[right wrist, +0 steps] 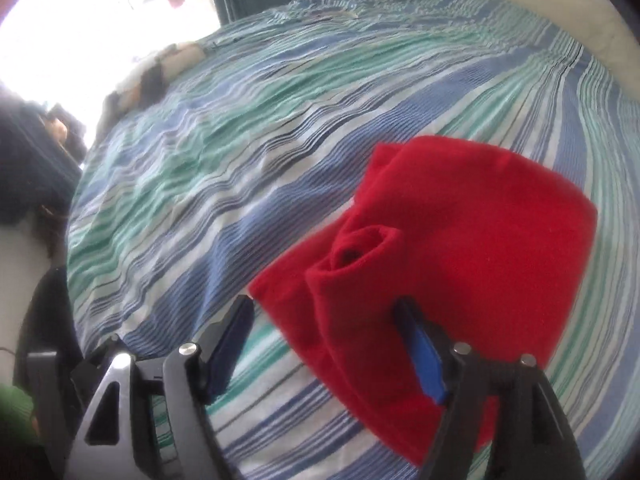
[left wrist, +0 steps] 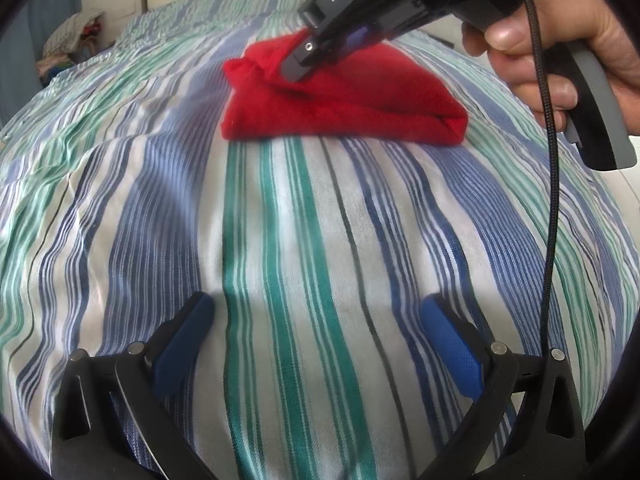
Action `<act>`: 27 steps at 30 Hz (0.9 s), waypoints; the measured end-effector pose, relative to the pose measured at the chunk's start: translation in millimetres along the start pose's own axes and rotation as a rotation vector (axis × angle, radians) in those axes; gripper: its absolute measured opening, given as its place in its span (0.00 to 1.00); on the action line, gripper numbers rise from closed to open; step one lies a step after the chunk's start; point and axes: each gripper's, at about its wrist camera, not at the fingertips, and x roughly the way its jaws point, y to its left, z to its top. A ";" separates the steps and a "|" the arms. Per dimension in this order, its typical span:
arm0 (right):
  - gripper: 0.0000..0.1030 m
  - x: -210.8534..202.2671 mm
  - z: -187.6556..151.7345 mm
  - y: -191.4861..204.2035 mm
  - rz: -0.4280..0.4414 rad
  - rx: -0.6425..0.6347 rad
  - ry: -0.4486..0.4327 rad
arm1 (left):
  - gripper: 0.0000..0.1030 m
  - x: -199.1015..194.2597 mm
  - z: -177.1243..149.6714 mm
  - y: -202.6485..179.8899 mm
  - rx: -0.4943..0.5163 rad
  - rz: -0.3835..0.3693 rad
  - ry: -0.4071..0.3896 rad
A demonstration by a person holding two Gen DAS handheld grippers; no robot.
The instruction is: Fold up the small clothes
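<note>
Red fleece, a small folded garment (left wrist: 340, 100) lies on the striped bed sheet (left wrist: 280, 240), the right hand-held gripper (right wrist: 324, 340) spread open over it, seemingly pressing the fold, the left hand-held gripper (left wrist: 316, 340) open, empty, held back.

The folded red garment (left wrist: 340, 108) is a soft cloth, matt and a little fuzzy like fleece. Under it, the striped blue, green and white bedsheet (left wrist: 280, 220) is a thin woven cotton-like cloth, matt, with fine wrinkles. The left gripper (left wrist: 318, 334) has a black matt plastic frame, small shiny metal pins, and blue pads (left wrist: 452, 350) with a fine rough texture. The right gripper (right wrist: 324, 346) looks the same. A black braided cable (left wrist: 550, 200) looks rough.
</note>
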 end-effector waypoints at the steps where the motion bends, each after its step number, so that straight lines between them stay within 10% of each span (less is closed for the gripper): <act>1: 0.09 3.3 0.8 -0.9 -0.036 0.009 -0.005 | 1.00 0.1 0.1 0.0 0.000 0.000 0.000; 7: 0.06 9.6 10.3 13.8 -0.016 0.016 -0.034 | 1.00 1.6 0.2 -1.3 0.005 0.007 0.002; 10: 0.20 37.3 1.4 12.5 0.019 0.039 0.044 | 1.00 0.8 0.0 -1.1 0.006 0.006 0.000; 13: 0.56 34.4 -5.9 12.1 0.122 0.074 0.006 | 1.00 0.9 0.1 -1.1 0.004 0.006 -0.001; 18: 0.60 -6.9 -16.2 19.1 0.228 0.074 -0.071 | 1.00 0.6 -1.2 -3.1 0.010 0.012 -0.005; 27: 0.78 -88.0 -101.5 -31.6 -0.027 0.194 -0.192 | 1.00 -1.4 -4.8 -5.4 0.011 0.015 -0.017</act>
